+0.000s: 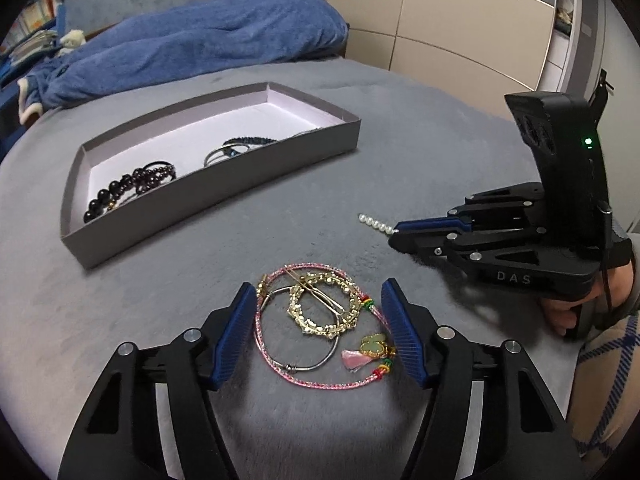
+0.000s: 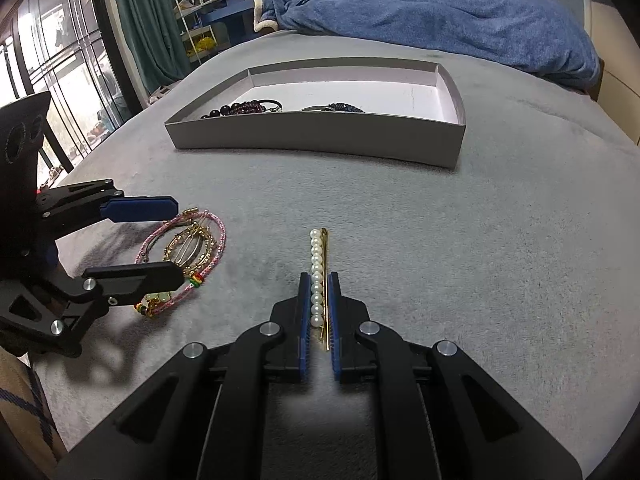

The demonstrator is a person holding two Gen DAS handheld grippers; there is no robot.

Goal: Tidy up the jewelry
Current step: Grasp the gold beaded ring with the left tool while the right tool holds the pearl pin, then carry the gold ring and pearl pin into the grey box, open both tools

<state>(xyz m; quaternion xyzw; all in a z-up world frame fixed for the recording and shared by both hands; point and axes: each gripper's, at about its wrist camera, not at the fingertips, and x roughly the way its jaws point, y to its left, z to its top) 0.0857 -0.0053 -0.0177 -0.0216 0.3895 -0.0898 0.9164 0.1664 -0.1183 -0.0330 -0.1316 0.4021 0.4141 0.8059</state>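
Right gripper (image 2: 318, 280): I'm pinching white pearl-and-gold hair pin (image 2: 319, 276) between narrow fingers, pin lying on grey bed cover (image 2: 440, 240). Left gripper (image 1: 318, 312): I'm holding fingers wide around pink cord and gold bangle pile (image 1: 320, 320). Grey cardboard tray (image 1: 224, 208) sitting toward bed's far edge, holding dark bead bracelets (image 1: 128, 188).

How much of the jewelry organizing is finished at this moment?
Done: dark bead bracelets and bangles lie in the grey box. In hand: right gripper closes around the pearl hairpin. Left: the pink cord pile between the open left gripper fingers.
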